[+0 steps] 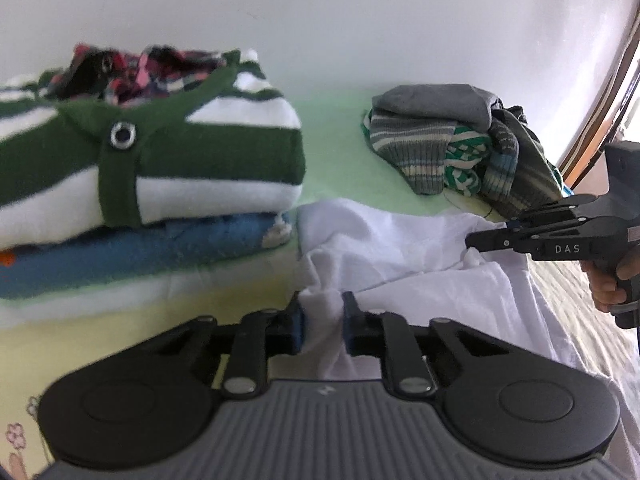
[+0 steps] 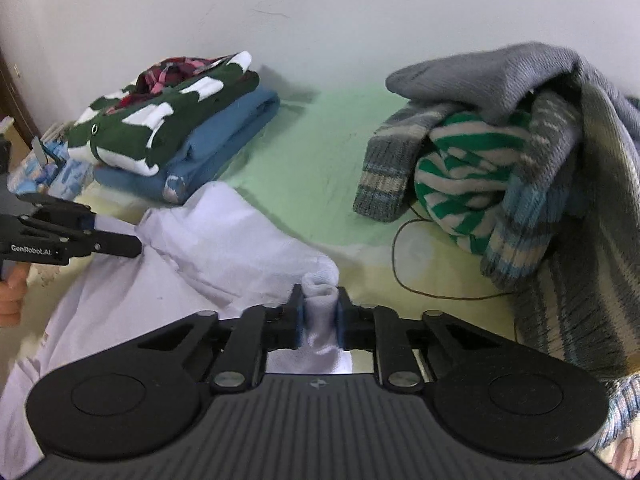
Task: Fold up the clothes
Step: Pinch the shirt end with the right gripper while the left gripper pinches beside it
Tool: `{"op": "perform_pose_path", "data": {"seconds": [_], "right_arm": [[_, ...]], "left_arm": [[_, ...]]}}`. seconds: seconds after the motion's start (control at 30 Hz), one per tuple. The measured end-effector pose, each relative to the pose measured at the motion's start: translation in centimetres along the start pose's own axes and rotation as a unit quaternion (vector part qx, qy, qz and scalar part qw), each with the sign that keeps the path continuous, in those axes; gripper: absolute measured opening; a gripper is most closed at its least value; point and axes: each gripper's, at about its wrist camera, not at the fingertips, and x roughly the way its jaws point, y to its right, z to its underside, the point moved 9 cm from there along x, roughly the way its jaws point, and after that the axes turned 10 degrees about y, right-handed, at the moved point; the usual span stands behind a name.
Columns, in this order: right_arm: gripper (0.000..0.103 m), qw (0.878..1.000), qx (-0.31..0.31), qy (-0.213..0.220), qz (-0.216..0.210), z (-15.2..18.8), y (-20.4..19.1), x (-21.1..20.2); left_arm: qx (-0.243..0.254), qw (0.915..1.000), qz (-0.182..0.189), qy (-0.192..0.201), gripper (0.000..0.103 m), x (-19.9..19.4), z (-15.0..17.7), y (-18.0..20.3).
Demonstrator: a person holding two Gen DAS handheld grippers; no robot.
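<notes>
A white garment [image 1: 420, 256] [image 2: 224, 240] lies crumpled on the pale green and yellow bed sheet [image 1: 340, 152] [image 2: 312, 168]. My left gripper [image 1: 322, 320] is shut on a bunched fold of its near left corner. My right gripper [image 2: 320, 312] is shut on a rolled fold of its other corner. Each gripper shows in the other's view: the right one [image 1: 472, 242] at the right edge, pinching white cloth, and the left one [image 2: 136, 246] at the left edge, on the garment's rim.
A folded stack [image 1: 140, 168] [image 2: 172, 128] of a green-and-white striped top on a blue garment sits at the left. An unfolded heap of grey and green striped knitwear [image 1: 460, 140] [image 2: 500, 152] lies at the right. A white wall [image 1: 360, 20] stands behind.
</notes>
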Motion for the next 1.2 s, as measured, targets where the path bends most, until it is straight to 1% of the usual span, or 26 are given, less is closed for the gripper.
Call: {"op": "perform_pose_path", "data": {"seconds": [0.07, 0.13, 0.27, 0.33, 0.47, 0.6, 0.67, 0.77, 0.93, 1.2], "right_arm": [[0.01, 1.0, -0.002, 0.007, 0.001, -0.3, -0.1, -0.4], [0.009, 1.0, -0.002, 0.015, 0.001, -0.7, 0.0, -0.8], [0.009, 0.999, -0.002, 0.039, -0.011, -1.7, -0.8, -2.7], [0.009, 0.999, -0.004, 0.047, -0.019, -2.2, -1.5, -3.8], [0.009, 0.997, -0.01, 0.062, -0.035, -2.9, -3.1, -6.0], [0.009, 0.997, -0.014, 0.072, -0.04, -3.3, -4.4, -7.6], [0.009, 0.996, -0.013, 0.077, -0.041, -3.4, -5.0, -8.3], [0.009, 0.995, -0.014, 0.084, -0.047, -3.3, -5.8, -9.7], [0.009, 0.994, -0.015, 0.091, -0.066, -2.5, -7.4, -12.8], [0.009, 0.991, -0.024, 0.084, -0.098, -0.1, -9.9, -18.1]], "left_arm": [[0.008, 0.9999, -0.012, 0.005, 0.014, -0.5, -0.4, 0.0], [0.016, 0.9995, -0.025, 0.011, 0.011, -1.2, -0.9, 0.2], [0.054, 0.9968, -0.051, 0.03, 0.01, -3.1, -1.5, 1.4], [0.053, 0.9964, -0.056, 0.034, 0.009, -3.9, -1.7, 1.8], [0.039, 0.9968, -0.053, 0.046, 0.008, -5.9, -2.1, 2.7], [0.057, 0.9948, -0.062, 0.058, 0.008, -7.9, -1.8, 4.4], [0.076, 0.9925, -0.071, 0.065, 0.008, -9.0, -1.7, 5.4], [0.092, 0.9902, -0.078, 0.07, 0.008, -10.6, -1.2, 6.0], [0.076, 0.9916, -0.073, 0.074, 0.007, -13.7, -0.3, 6.1], [0.08, 0.992, -0.068, 0.071, 0.007, -18.5, 2.6, 7.9]]}}
